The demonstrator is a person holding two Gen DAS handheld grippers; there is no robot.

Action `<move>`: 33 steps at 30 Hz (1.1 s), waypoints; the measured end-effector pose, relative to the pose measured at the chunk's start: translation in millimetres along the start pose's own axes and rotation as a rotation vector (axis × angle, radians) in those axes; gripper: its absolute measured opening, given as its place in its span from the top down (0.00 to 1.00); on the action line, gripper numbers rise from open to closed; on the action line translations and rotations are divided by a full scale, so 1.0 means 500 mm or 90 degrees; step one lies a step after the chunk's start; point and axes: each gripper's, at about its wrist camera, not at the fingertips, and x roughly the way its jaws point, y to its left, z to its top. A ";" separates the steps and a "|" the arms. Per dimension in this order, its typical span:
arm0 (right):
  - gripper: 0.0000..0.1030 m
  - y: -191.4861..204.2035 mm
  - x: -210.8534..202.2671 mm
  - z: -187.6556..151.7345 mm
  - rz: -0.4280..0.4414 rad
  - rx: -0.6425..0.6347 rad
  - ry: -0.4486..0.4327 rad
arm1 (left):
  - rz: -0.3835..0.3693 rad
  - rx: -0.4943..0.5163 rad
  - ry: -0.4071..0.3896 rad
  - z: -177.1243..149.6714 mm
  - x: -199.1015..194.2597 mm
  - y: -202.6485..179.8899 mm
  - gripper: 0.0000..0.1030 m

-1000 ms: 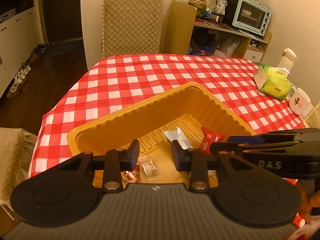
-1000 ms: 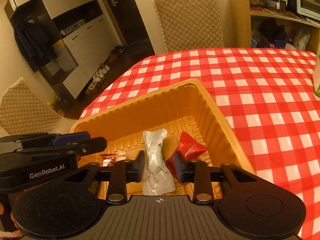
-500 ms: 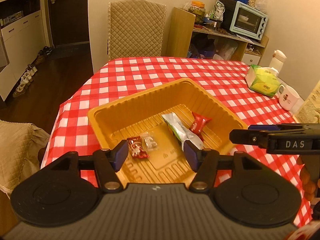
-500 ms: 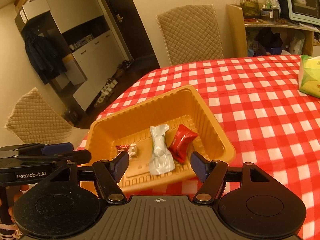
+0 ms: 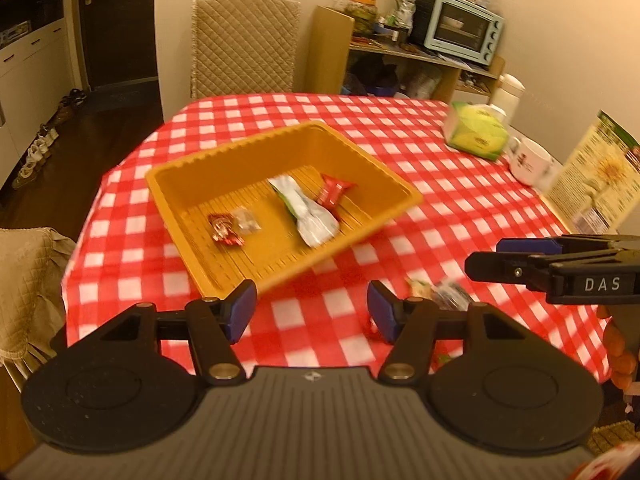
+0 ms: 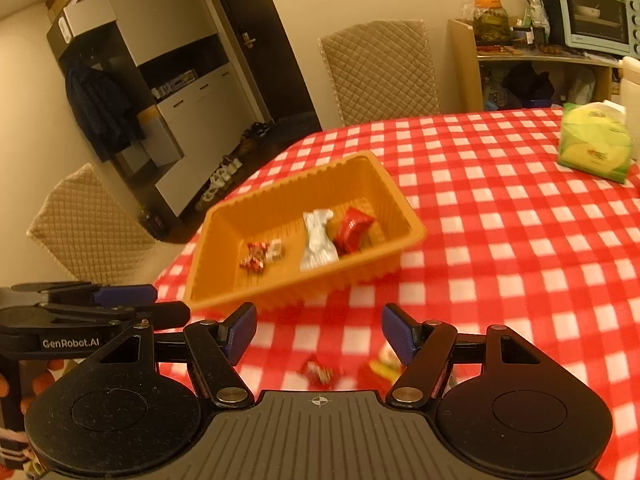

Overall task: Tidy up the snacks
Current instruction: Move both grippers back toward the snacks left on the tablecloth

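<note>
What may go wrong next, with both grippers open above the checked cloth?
The loose wrapped snacks lie close under the open right gripper, partly hidden by its fingers, so a grab may miss. The shallow orange plastic tray is light; a bump may slide it on the red-and-white checked tablecloth.

A ribbed, seemingly plastic tray [image 5: 192, 184] holds shiny foil-like wrappers [image 5: 316, 220] on checked cloth [image 5: 440, 208].

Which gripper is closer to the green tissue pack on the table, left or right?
Right. The right gripper is on the side toward the green tissue pack, though well short of it. The left gripper is farther off, beyond the right one.
</note>
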 end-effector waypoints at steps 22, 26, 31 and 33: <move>0.33 -0.073 -0.141 -0.201 -0.067 0.007 0.072 | -0.040 0.030 0.063 -0.139 -0.030 -0.146 0.43; 0.33 -0.081 -0.149 -0.213 -0.068 0.008 0.078 | -0.043 0.032 0.069 -0.151 -0.032 -0.161 0.43; 0.33 -0.085 -0.151 -0.227 -0.068 0.004 0.087 | -0.044 0.030 0.075 -0.165 -0.034 -0.176 0.43; 0.33 -0.087 -0.151 -0.230 -0.069 0.000 0.090 | -0.043 0.027 0.077 -0.170 -0.034 -0.178 0.43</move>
